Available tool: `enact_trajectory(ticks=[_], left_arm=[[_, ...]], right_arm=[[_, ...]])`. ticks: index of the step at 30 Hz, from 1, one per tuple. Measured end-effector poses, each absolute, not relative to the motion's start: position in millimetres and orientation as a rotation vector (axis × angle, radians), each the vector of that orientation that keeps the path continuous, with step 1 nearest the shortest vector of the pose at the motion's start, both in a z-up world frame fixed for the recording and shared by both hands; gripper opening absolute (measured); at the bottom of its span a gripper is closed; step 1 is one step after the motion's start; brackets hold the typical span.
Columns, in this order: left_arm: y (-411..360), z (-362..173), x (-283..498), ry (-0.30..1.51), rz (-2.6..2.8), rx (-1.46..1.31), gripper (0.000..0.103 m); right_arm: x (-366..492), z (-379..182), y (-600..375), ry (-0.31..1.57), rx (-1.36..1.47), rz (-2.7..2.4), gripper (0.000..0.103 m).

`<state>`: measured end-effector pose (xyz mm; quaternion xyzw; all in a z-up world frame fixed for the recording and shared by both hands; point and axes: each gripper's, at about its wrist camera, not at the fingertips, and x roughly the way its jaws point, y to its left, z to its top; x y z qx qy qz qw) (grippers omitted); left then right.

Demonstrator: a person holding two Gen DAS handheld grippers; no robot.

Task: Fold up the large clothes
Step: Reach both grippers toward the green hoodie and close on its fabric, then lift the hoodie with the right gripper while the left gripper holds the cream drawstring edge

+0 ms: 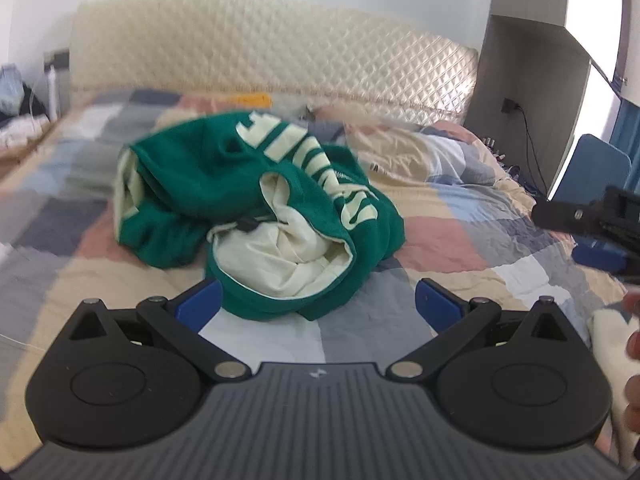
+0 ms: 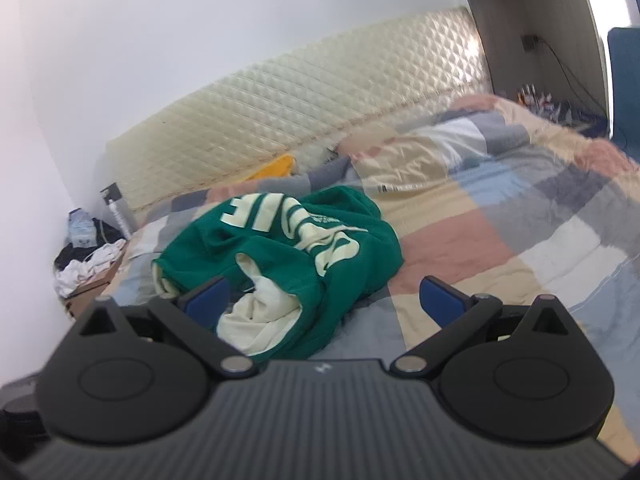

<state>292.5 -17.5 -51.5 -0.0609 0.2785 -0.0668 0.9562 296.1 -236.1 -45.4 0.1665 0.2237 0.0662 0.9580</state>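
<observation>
While the green hoodie [image 1: 256, 208] lies crumpled on the patchwork quilt [image 1: 460, 240], cream lining bunched inside its hood, the left gripper [image 1: 318, 304] gapes empty; the right gripper [image 2: 324, 300] likewise.

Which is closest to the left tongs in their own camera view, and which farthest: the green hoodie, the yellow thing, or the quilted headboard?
1. Green hoodie: crumpled on the patchwork bedspread just ahead of the open left tongs.
2. Yellow thing: beyond the hoodie, at the bed's far edge.
3. Quilted headboard: farthest, against the wall.
</observation>
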Motion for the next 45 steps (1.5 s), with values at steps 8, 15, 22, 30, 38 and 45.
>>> enact_trajectory(ticks=[8,15,22,30,38,45], left_arm=[[-17.9,-113.5,360.2,0.603,-0.173,-0.138,0.103],[-22.7,-158.9,400.7,0.625,-0.239,-0.120,0.103],[-36.5,-189.5,431.8,0.585,-0.294,-0.107,0.094],[-70.2,-217.6,480.7,0.538,-0.265,0.072,0.055],[-35.5,-184.4,476.5,0.509,-0.287,-0.117,0.014],[6.0,-119.7,407.3,0.412,-0.369,-0.296,0.013]], right_arm=[[362.5,-110.5,-232.1,0.586,0.369,0.136,0.103],[398.2,-163.1,-239.1,0.652,0.473,0.155,0.103],[427.1,-200.1,-252.5,0.644,0.676,0.200,0.100],[454.2,-250.2,-244.7,0.692,0.805,0.263,0.074],[478.5,-257.6,-230.6,0.649,0.782,0.330,0.027],[481.9,-260.5,-220.0,0.626,0.826,0.440,0.027]])
